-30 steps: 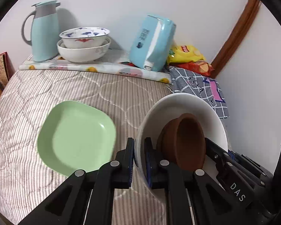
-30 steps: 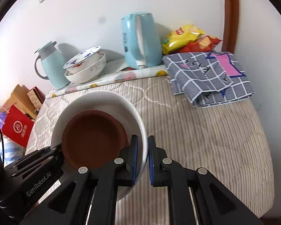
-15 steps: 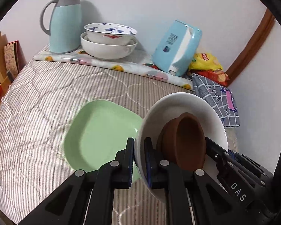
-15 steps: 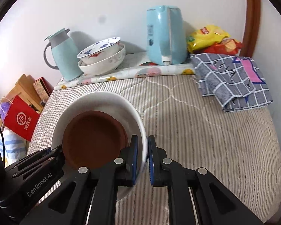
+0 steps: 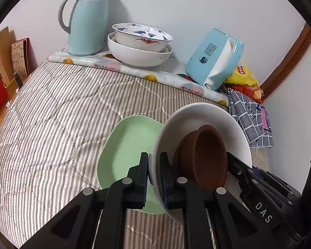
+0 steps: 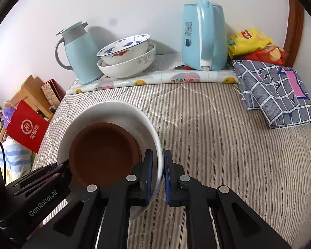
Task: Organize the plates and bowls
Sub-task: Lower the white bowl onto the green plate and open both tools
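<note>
my left gripper (image 5: 154, 174) and right gripper (image 6: 158, 173) both pinch the white bowl's (image 5: 199, 114) rim, brown bowl (image 6: 103, 151) inside, above the green plate (image 5: 124, 145).

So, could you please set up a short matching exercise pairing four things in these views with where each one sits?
Things:
1. brown bowl
2. patterned bowl
3. green plate
4. snack bags

Places:
A. flat on the striped quilt
B. by the wall beside the blue kettle
C. inside the white bowl that both grippers clamp
D. nested in a white bowl next to the jug

Pairs: 1-C, 2-D, 3-A, 4-B
</note>
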A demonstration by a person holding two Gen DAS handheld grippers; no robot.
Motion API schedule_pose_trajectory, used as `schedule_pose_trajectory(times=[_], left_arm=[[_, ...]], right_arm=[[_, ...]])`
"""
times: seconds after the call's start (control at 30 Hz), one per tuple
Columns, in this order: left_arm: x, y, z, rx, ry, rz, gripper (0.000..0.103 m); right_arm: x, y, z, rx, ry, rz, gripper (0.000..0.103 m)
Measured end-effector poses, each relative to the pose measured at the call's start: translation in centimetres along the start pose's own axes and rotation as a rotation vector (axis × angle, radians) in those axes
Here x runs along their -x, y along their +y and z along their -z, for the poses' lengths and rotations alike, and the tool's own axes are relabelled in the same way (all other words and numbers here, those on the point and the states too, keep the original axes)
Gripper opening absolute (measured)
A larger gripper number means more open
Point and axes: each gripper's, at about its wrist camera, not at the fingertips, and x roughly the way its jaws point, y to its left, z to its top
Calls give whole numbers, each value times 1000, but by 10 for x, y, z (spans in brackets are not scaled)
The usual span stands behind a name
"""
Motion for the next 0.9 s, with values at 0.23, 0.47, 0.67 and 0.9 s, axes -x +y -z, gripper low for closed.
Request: schedule_pose_trajectory(times=[0.23, 0.47, 0.67, 0.9], left_arm=[[-7, 11, -2, 14, 12, -6, 11], [-22, 26, -1, 43, 39, -16, 11], [-37, 39, 2, 61, 73, -30, 11], [-51, 48, 8, 63, 104, -23, 12]], right_arm=[[-11, 8, -4, 9, 13, -3, 10], [-31, 16, -3, 20, 53, -7, 10], [-50, 21, 1, 26, 91, -10, 10], [-70, 23, 8, 29, 133, 0, 10]])
